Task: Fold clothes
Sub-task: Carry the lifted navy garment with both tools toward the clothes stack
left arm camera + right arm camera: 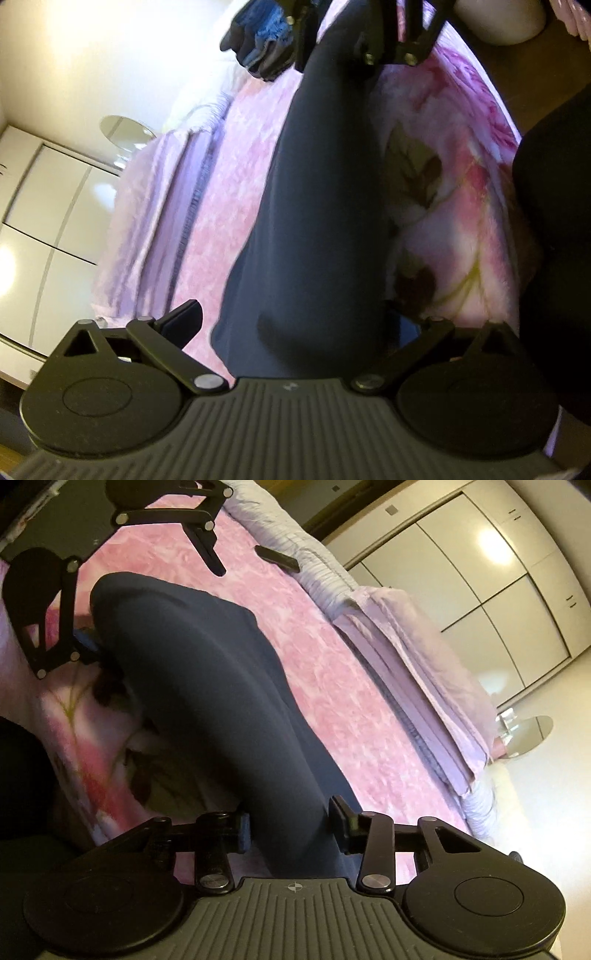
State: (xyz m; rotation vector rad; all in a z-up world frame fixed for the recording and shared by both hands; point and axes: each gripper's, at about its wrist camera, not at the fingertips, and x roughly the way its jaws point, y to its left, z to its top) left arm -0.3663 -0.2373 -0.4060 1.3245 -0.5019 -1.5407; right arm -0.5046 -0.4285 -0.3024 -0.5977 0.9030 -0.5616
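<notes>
Right now a big pink blanket (332, 686) with flowers covers the bed, and white wardrobe doors (498, 587) stand far off behind it. Folded purple bedding (417, 686) lies on the far side of the blanket. A long dark blue garment (229, 701) hangs stretched between the two tools, above the blanket. The right gripper (291, 832) has its two fingers pressed on one end of the garment. The left gripper (295, 325) has the other end running between its fingers, but its fingers look spread wide, and I cannot tell if it is pinching the cloth. A gloved hand (258, 40) holds the right tool at the far end. A small black object (277, 559) lies on the blanket near the bed's edge.
</notes>
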